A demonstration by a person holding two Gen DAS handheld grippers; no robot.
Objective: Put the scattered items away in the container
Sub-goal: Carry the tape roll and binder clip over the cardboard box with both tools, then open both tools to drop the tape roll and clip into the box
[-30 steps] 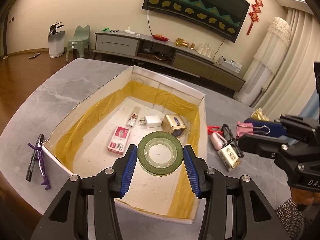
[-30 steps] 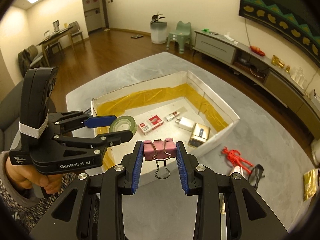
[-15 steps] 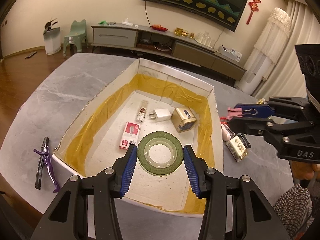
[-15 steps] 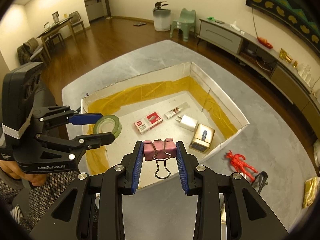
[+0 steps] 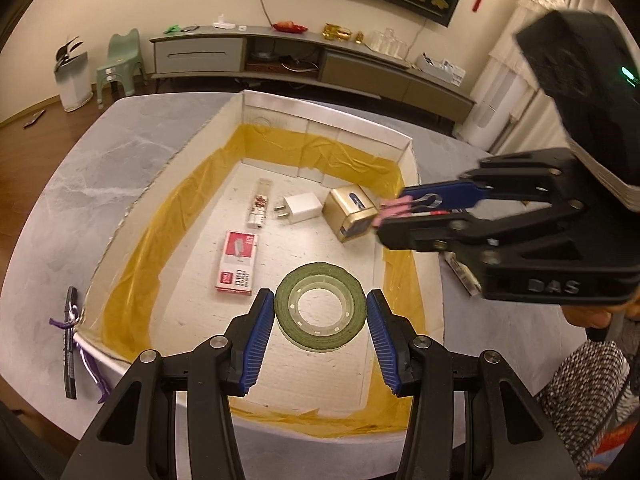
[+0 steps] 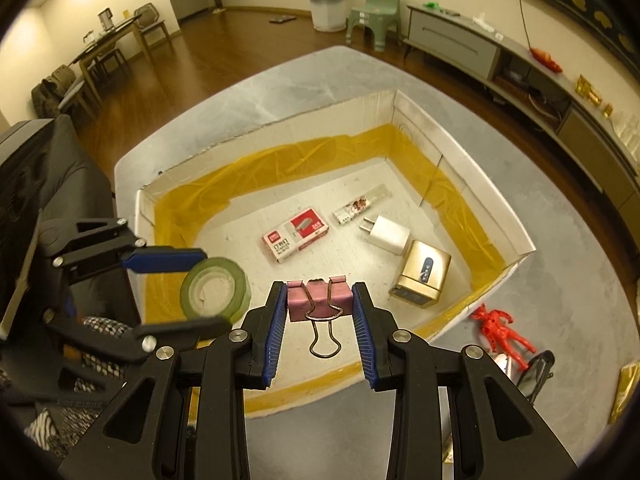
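My left gripper [image 5: 320, 310] is shut on a green tape roll [image 5: 320, 305], held above the near part of the white box [image 5: 408, 148] lined with yellow tape. My right gripper [image 6: 319, 300] is shut on a pink binder clip [image 6: 318, 299], held over the box's near right side. In the left wrist view the right gripper [image 5: 394, 212] and its binder clip [image 5: 396, 209] hang over the box's right wall. The right wrist view shows the left gripper [image 6: 200, 280] holding the tape roll [image 6: 216, 294]. Inside the box lie a red staple box [image 5: 237, 262], a white charger [image 5: 302, 208], a gold tin [image 5: 352, 212] and a small clear tube [image 5: 260, 204].
On the grey table left of the box lie a black pen [image 5: 70, 344] and a purple figure [image 5: 86, 354]. Right of the box are a red figure [image 6: 500, 330], a black object [image 6: 534, 372] and a gold packet [image 6: 626, 388]. A person's hand [image 5: 592, 312] holds the right gripper.
Both grippers have moved in over the box with their loads. The right gripper came from over the scattered items to above the box's right wall.
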